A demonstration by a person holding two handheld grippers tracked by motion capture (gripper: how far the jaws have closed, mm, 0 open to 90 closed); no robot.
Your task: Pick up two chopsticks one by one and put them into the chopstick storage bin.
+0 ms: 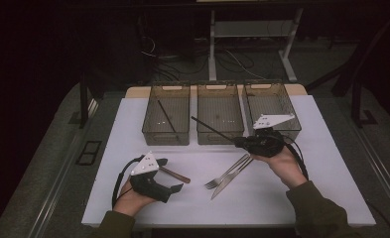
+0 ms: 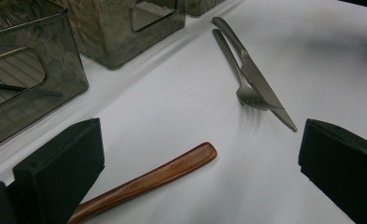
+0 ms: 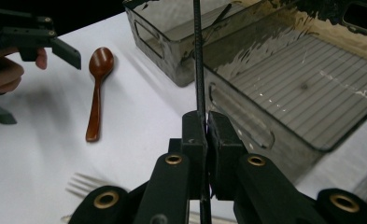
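Between the pads of my right gripper (image 3: 205,140) I clamp a thin black chopstick (image 3: 199,60) above the ribbed smoky plastic bin (image 3: 284,88), while my left gripper (image 2: 200,172) stands wide open over the glossy wooden spoon (image 2: 144,182), whose oval bowl I see from the right gripper view.
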